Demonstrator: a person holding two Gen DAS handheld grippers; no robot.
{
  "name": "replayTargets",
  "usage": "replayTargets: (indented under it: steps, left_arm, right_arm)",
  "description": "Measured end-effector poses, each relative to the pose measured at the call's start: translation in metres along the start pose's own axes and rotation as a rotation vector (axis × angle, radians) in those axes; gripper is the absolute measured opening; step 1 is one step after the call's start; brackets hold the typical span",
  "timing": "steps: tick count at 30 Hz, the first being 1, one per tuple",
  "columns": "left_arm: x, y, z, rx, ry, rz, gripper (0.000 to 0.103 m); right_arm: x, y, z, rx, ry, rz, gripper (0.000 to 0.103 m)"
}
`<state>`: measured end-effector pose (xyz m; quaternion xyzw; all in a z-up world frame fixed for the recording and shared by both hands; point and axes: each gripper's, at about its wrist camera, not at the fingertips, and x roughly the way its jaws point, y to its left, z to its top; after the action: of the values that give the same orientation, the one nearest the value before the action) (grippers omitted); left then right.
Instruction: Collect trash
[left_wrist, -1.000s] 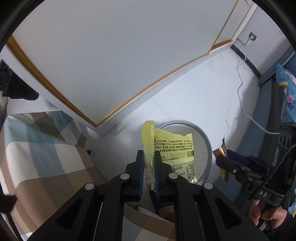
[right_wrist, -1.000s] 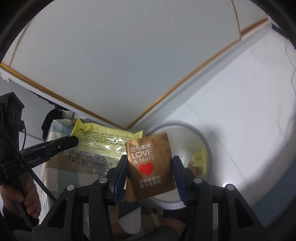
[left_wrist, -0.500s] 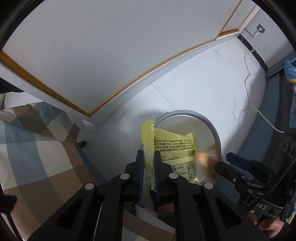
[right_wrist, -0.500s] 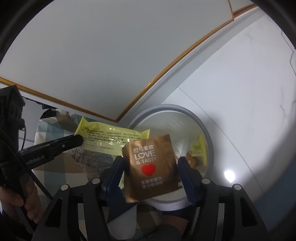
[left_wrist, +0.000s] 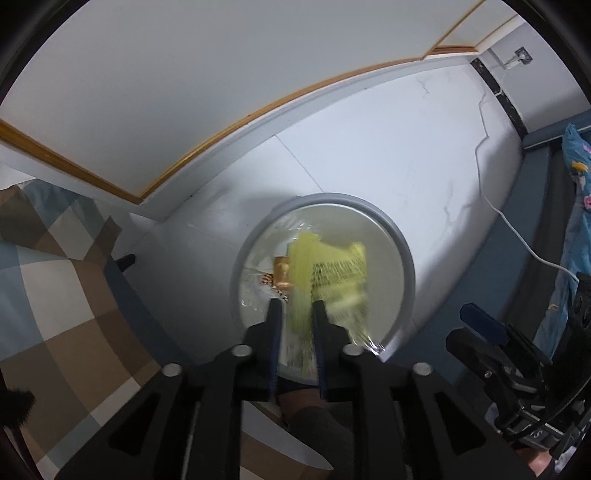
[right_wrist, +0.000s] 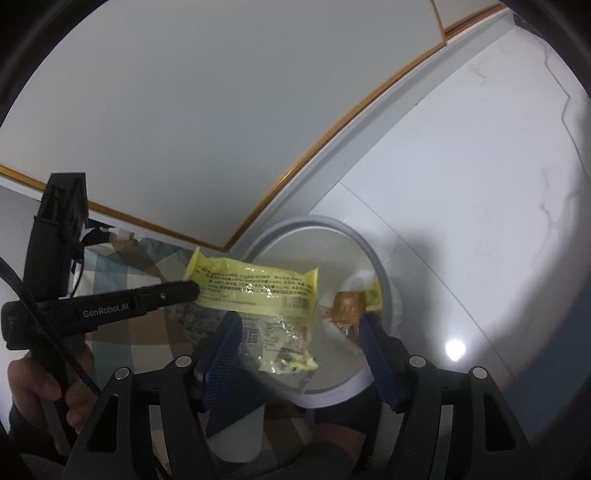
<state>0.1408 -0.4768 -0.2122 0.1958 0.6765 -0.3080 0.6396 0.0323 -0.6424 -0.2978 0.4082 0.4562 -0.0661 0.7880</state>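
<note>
A round grey-rimmed trash bin (left_wrist: 404, 266) with a clear liner stands on the white floor; it also shows in the right wrist view (right_wrist: 325, 225). My left gripper (left_wrist: 297, 308) is above the bin, its fingers slightly parted, with the yellow snack wrapper (left_wrist: 332, 273) blurred between and just beyond them. In the right wrist view the yellow wrapper (right_wrist: 255, 286) hangs at the left gripper's tip over the bin. My right gripper (right_wrist: 299, 323) is open and empty above the bin. The brown wrapper (right_wrist: 345, 304) lies inside the bin, also seen in the left wrist view (left_wrist: 282, 273).
A checked blue and brown bedspread (left_wrist: 44, 280) lies left of the bin. A white wall with a gold-trimmed panel (left_wrist: 221, 74) is behind. A white cable (left_wrist: 517, 236) runs over the floor at right, beside a dark blue bed frame (left_wrist: 539, 192).
My right gripper opened and the brown wrapper dropped into the bin. My left gripper moved over the bin and its fingers parted a little; the yellow wrapper is blurred.
</note>
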Motion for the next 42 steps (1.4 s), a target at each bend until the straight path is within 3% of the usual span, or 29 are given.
replayTargets:
  steps: [2, 4, 9, 13, 16, 21, 27, 32, 42]
  left_arm:
    - [-0.002, -0.002, -0.002, 0.001, -0.003, 0.0, 0.036]
    - [-0.004, -0.002, -0.003, -0.001, -0.012, -0.016, 0.047]
    - [-0.013, -0.004, -0.007, 0.015, -0.036, -0.039, 0.049]
    - [-0.03, 0.0, -0.013, 0.007, -0.085, -0.019, 0.05]
    - [-0.046, 0.005, -0.02, -0.02, -0.131, -0.004, 0.059]
    - [-0.07, 0.008, -0.03, -0.031, -0.199, 0.019, 0.061]
    - [-0.098, 0.006, -0.046, -0.033, -0.282, 0.06, 0.061]
    - [-0.111, 0.007, -0.057, -0.025, -0.321, 0.075, 0.07]
    - [-0.126, 0.013, -0.069, -0.059, -0.372, 0.083, 0.071]
  right_arm:
    - [-0.004, 0.0, 0.001, 0.001, -0.006, -0.002, 0.066]
    - [-0.006, 0.0, 0.001, 0.0, -0.009, -0.002, 0.066]
    - [-0.015, 0.003, 0.002, -0.016, -0.02, 0.0, 0.066]
    - [-0.021, 0.006, 0.001, -0.018, -0.029, 0.002, 0.066]
    - [-0.027, 0.01, 0.0, -0.024, -0.037, 0.002, 0.068]
    - [-0.04, 0.019, -0.001, -0.043, -0.044, 0.001, 0.07]
    - [-0.057, 0.033, -0.005, -0.072, -0.06, -0.008, 0.079]
    - [-0.068, 0.042, -0.009, -0.076, -0.07, -0.004, 0.082]
    - [-0.085, 0.058, -0.015, -0.087, -0.103, -0.013, 0.091]
